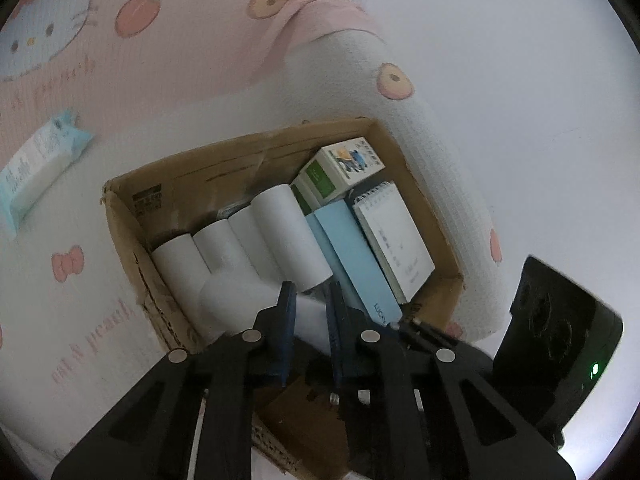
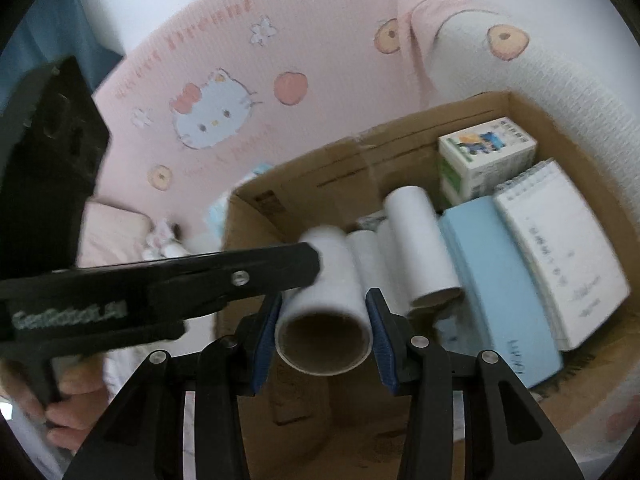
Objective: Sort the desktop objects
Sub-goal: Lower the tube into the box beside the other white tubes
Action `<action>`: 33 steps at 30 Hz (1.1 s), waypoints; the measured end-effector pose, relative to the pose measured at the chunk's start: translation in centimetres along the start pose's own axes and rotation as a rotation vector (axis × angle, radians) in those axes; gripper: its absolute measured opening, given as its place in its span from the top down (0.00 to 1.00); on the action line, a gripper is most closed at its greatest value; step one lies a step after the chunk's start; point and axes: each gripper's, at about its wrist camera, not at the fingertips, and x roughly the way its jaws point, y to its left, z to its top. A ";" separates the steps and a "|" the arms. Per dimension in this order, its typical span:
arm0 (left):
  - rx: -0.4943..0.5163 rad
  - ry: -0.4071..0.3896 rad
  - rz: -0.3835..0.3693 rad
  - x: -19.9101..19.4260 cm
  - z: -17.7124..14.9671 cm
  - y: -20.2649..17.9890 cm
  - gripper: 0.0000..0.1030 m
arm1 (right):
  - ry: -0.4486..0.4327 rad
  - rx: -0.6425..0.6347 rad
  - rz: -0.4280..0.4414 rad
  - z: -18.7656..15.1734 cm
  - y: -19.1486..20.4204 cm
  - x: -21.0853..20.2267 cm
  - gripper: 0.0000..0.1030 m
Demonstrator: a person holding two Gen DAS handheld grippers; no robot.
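One white paper roll (image 2: 326, 312) is pinched across its width between the blue pads of the right gripper (image 2: 325, 334), its long axis running straight away from the fingers toward the far side, its open cardboard end turned to the near side. It is held above the near left part of the cardboard box (image 2: 260, 208), where several like rolls (image 2: 420, 248) already lie side by side, left of the light blue case (image 2: 492, 280) and the spiral notepad (image 2: 560, 248). The right hand is thus the one placed for the drop. The left gripper (image 1: 311, 300) is poised over the same rolls, its jaws narrowed to a slim gap; whether anything is nipped between them cannot be told, though a white roll (image 1: 240, 300) lies just beyond the tips.
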 end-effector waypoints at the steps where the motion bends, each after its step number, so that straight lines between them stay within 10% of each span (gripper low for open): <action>1: -0.023 0.012 0.006 0.3 0.2 0.4 0.77 | 0.007 -0.008 -0.001 0.1 0.1 0.2 0.61; 15: -0.106 0.058 0.054 -0.8 0.9 3.0 0.52 | 0.018 0.149 -0.001 2.0 -3.3 1.1 0.61; 22: 0.053 0.144 0.203 2.0 -0.1 0.5 0.80 | 0.004 0.337 0.048 3.3 -6.2 1.3 0.61; 33: 0.092 0.126 0.262 5.2 0.7 -0.2 0.81 | 0.039 0.233 -0.039 4.4 -4.6 2.5 0.61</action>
